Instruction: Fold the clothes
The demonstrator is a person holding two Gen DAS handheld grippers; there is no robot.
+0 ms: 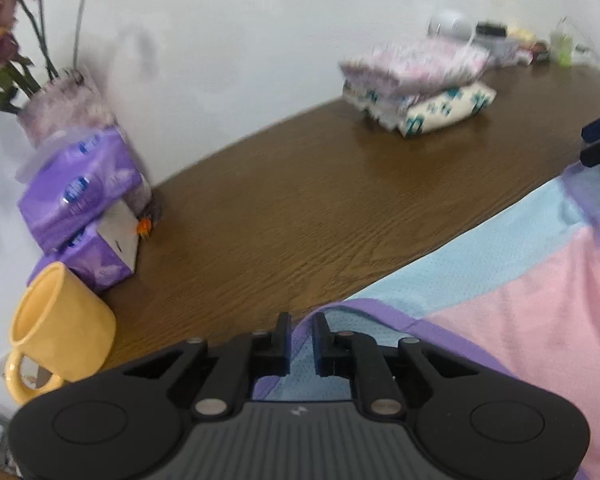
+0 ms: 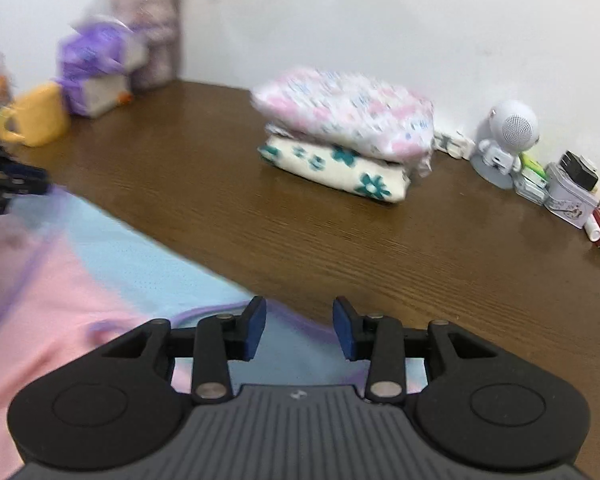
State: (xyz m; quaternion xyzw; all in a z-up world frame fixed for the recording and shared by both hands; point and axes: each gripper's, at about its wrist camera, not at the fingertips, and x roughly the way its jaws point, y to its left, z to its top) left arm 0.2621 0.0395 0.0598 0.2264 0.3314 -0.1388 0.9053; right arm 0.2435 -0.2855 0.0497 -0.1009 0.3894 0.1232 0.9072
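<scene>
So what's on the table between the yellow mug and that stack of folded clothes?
Nothing: bare wooden table between the yellow mug and the folded stack, seen in the right wrist view.

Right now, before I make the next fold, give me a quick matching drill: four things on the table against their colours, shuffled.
Things:
1. mug
2. tissue packs
3. bottom folded cloth in the stack
4. garment under the jaws

Colours:
A. cream with teal flowers
B. pink and light blue with purple trim
C. yellow
D. purple

Pairs: 1-C, 2-D, 3-A, 4-B
</scene>
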